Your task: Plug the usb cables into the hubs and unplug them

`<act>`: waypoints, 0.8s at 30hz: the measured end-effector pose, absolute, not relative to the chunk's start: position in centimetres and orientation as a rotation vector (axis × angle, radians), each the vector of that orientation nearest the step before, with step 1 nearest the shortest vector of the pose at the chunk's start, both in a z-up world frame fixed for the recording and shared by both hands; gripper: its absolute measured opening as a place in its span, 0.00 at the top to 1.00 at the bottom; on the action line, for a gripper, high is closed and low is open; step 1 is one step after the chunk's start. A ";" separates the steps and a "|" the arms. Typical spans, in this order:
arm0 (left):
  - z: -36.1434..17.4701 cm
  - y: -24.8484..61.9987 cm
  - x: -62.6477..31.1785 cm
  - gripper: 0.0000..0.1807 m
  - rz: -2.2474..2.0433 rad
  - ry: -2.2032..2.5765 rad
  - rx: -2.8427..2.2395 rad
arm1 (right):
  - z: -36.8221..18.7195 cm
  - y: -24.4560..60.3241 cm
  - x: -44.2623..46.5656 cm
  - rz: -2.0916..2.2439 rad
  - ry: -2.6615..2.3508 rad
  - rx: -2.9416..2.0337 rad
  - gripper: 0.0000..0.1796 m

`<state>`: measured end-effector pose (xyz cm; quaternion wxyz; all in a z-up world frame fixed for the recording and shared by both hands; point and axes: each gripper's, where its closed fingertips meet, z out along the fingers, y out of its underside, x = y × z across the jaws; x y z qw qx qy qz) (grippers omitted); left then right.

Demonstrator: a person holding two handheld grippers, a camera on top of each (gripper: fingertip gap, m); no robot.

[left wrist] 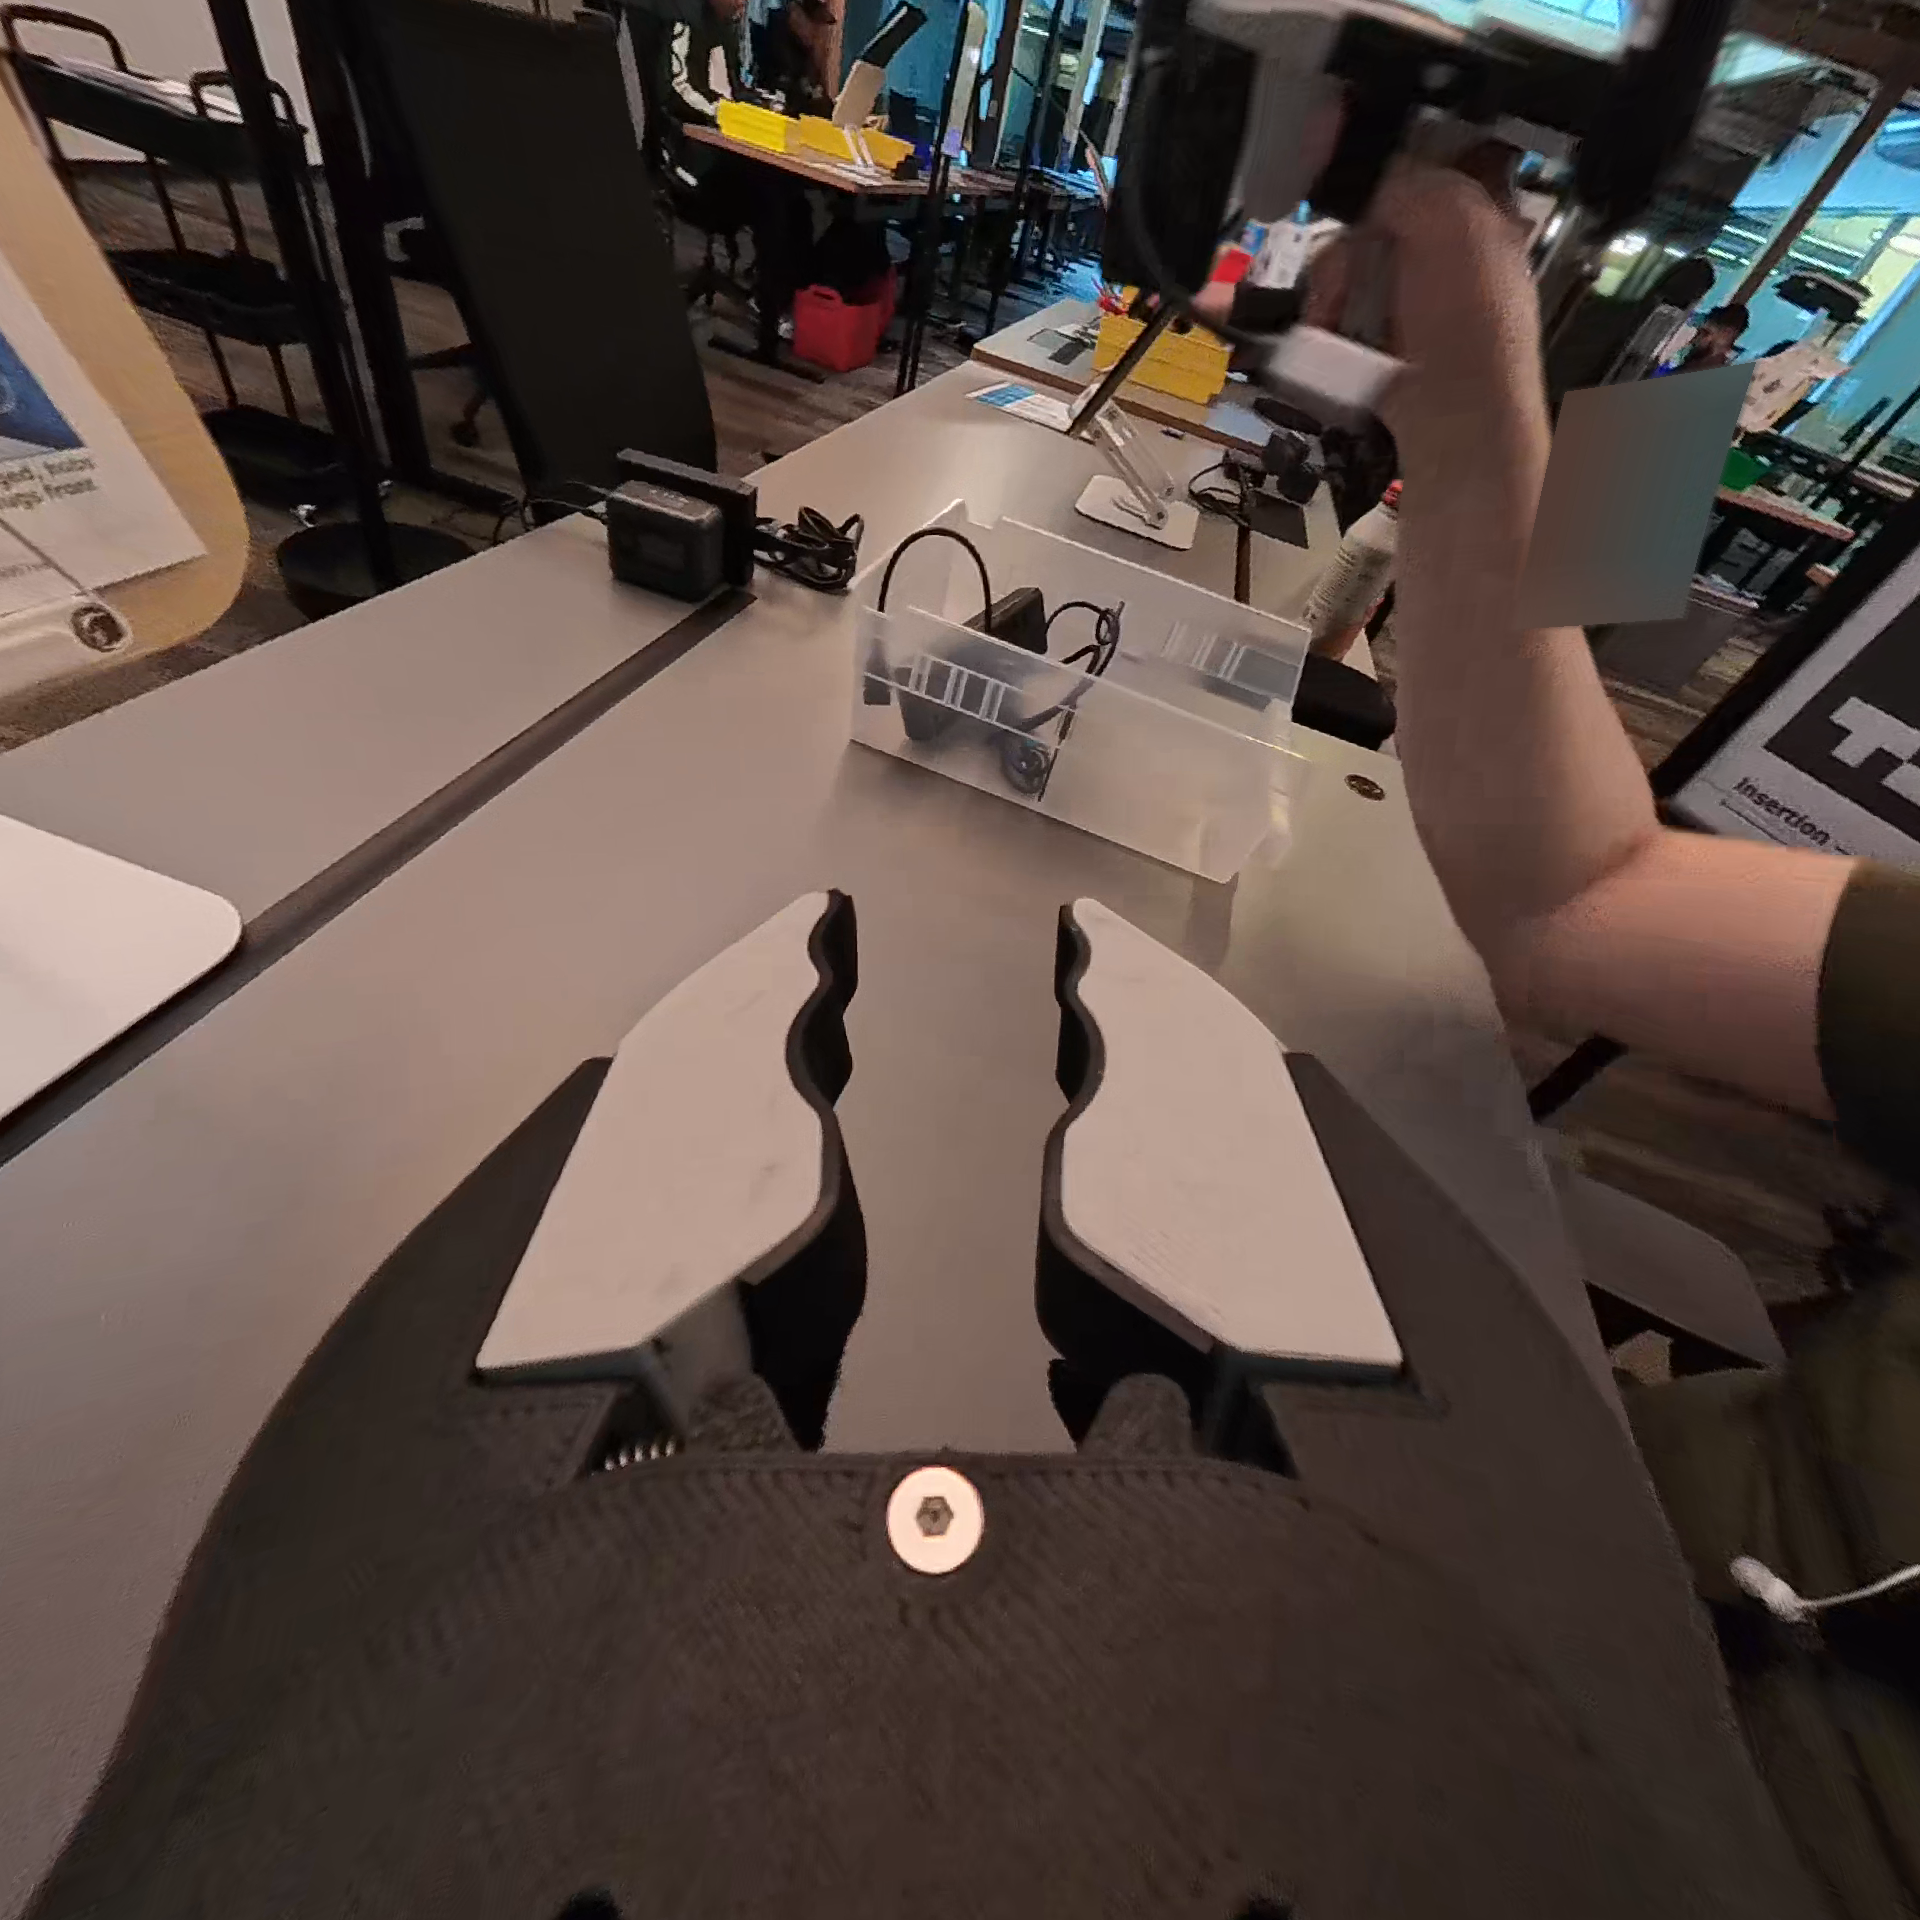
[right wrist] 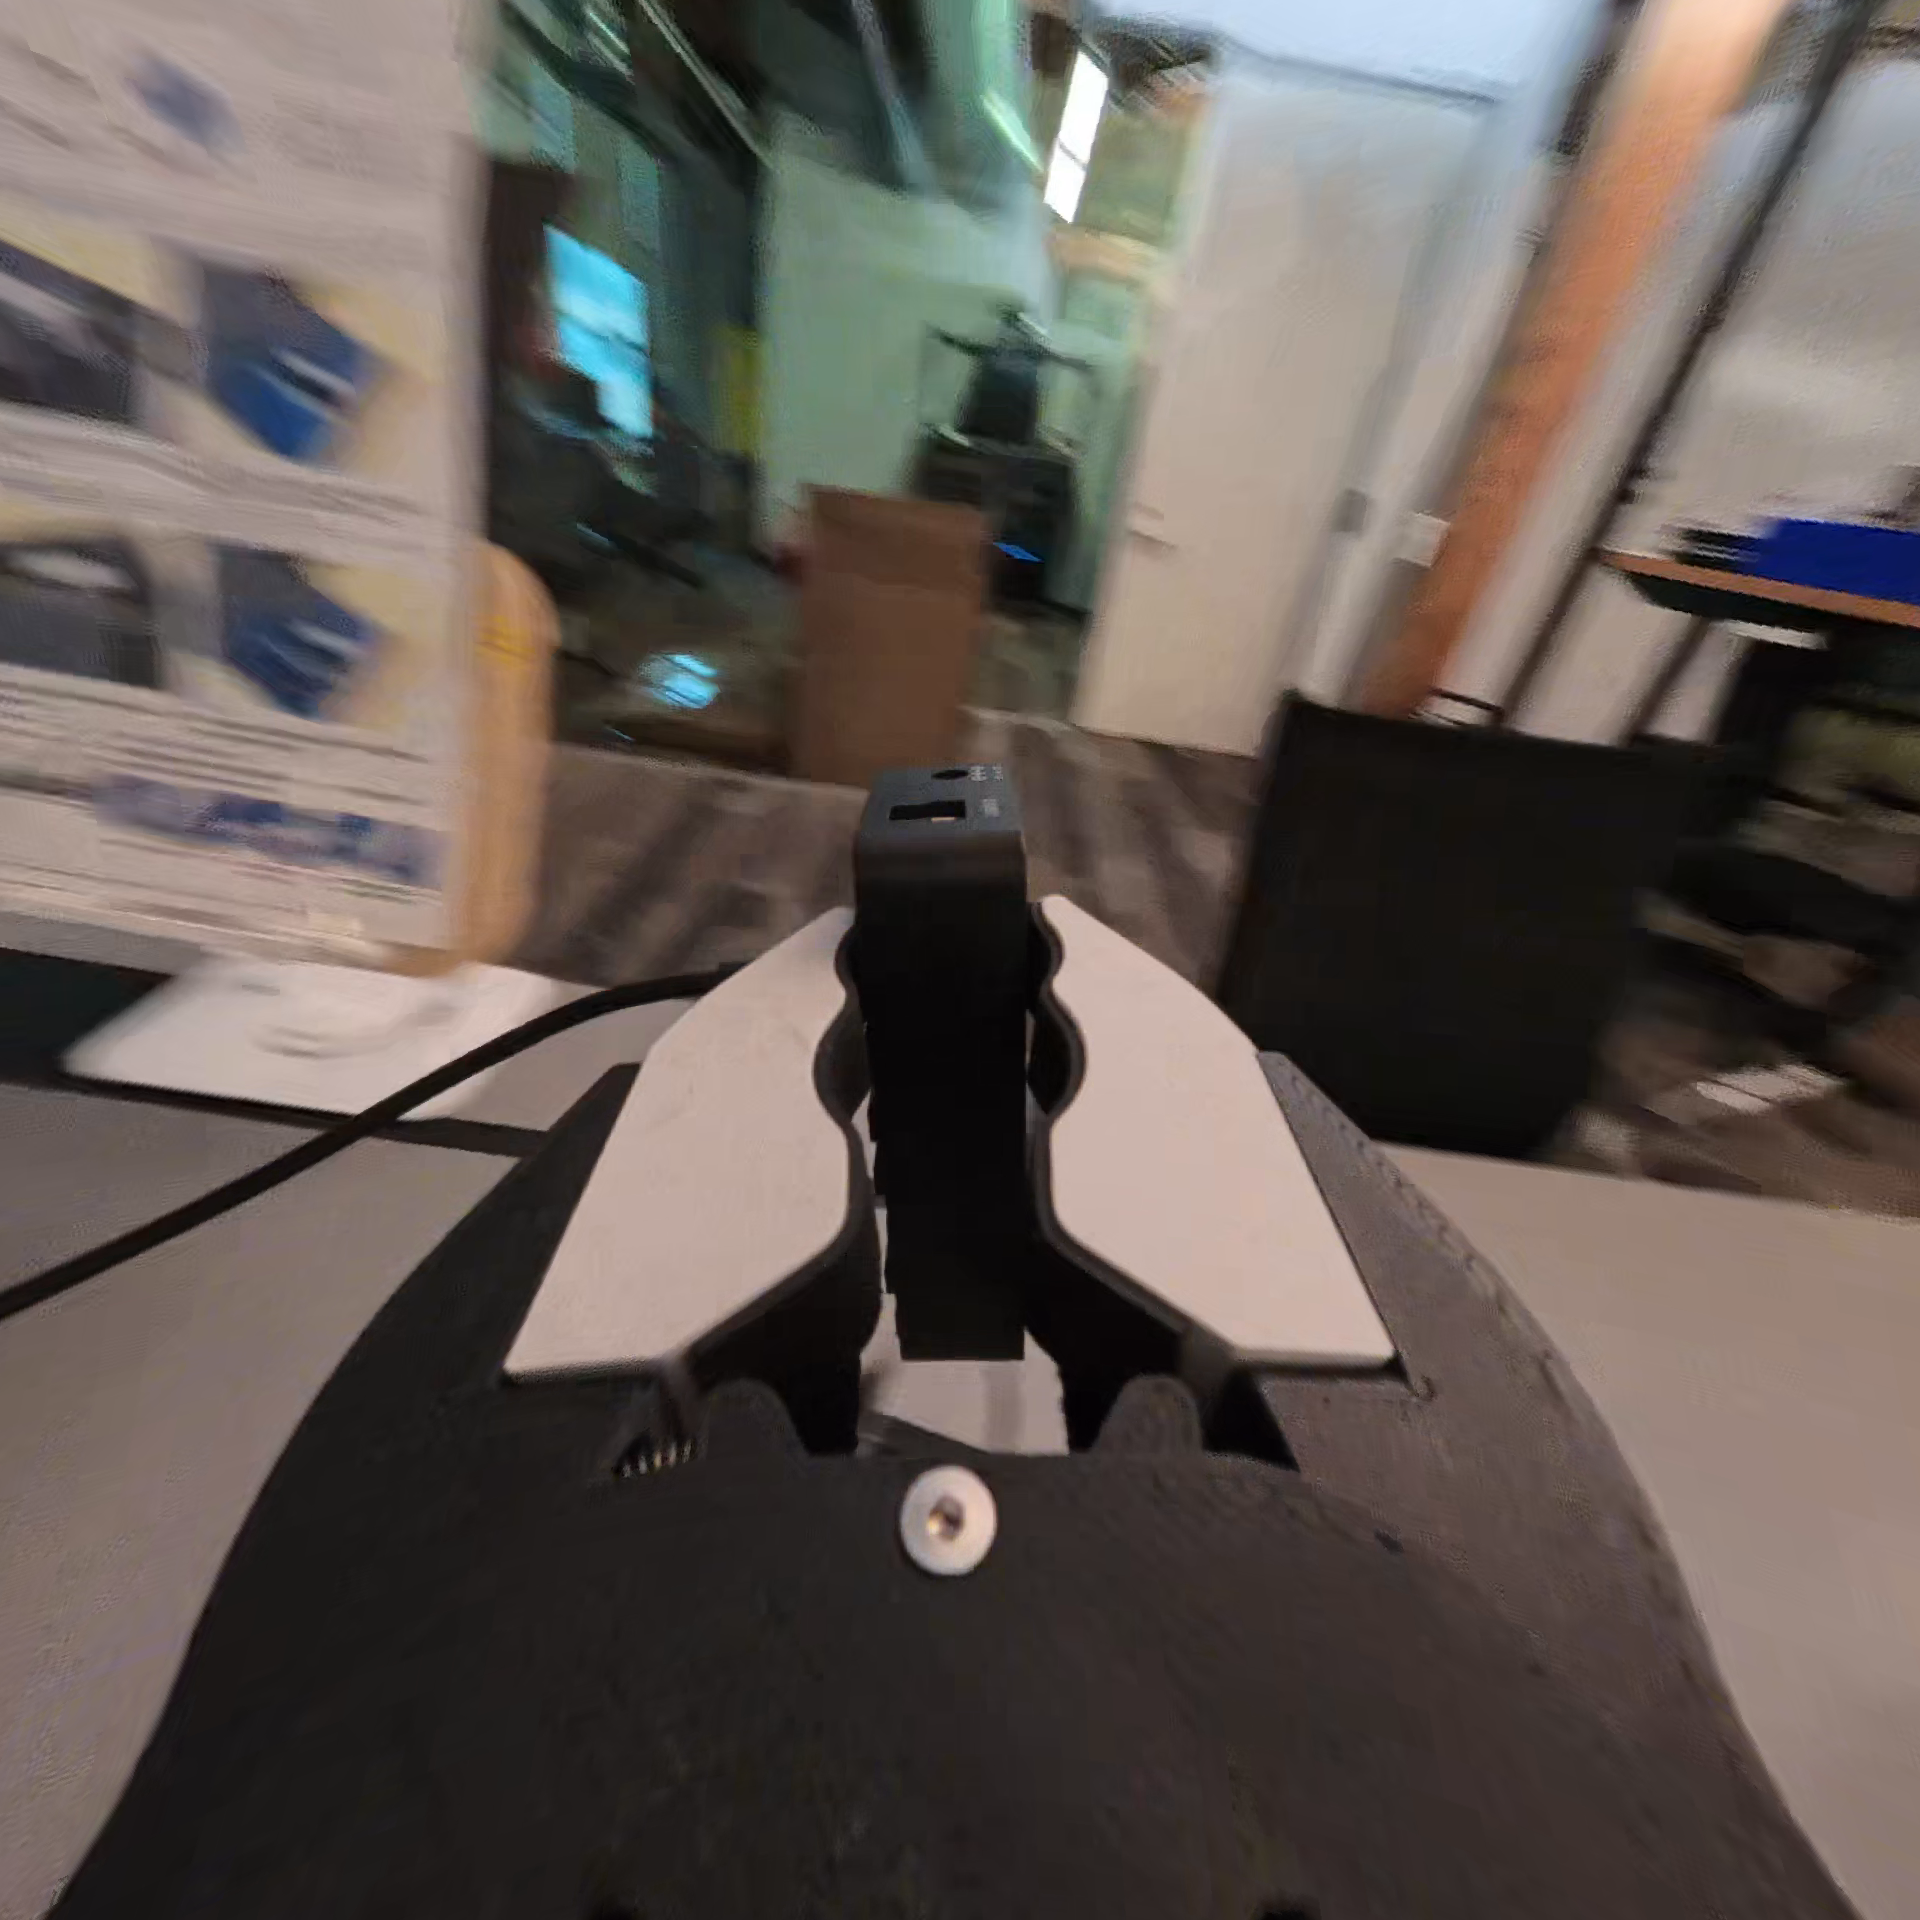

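Right jaws clamped on black hub [right wrist: 940,1049]

Even indoor light; right wrist view motion-blurred, both wide-angle warped at edges.

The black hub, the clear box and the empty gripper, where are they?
black hub [right wrist: 940,852]: right wrist view, its front end with the slot.
clear box [left wrist: 1081,717]: left wrist view, its front wall.
left gripper [left wrist: 956,925]: left wrist view, the gap between its fingertips.

Printed sign w/ black-white marker [left wrist: 1839,769] at right edge carries text. Poster [left wrist: 62,499] at left too; poster [right wrist: 208,468] in right wrist view too blurred to read
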<state>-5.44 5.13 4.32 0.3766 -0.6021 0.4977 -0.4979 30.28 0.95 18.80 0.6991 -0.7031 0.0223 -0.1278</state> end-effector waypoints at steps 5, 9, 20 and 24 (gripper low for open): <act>4.3 3.9 -4.8 0.81 -1.264 1.334 -1.526 | 13.3 1.2 41.9 -0.663 0.063 -1.895 0.85; 4.1 3.5 -4.4 0.81 -1.241 1.361 -1.525 | 6.3 1.2 44.1 -0.790 -0.017 -2.136 0.85; 2.1 2.9 -3.5 0.81 -1.185 1.440 -1.576 | -0.3 1.7 42.7 -0.907 -0.381 -2.398 0.85; 1.7 2.9 -3.3 0.81 -1.191 1.442 -1.590 | -4.2 2.9 39.8 -0.650 -0.564 -2.531 0.85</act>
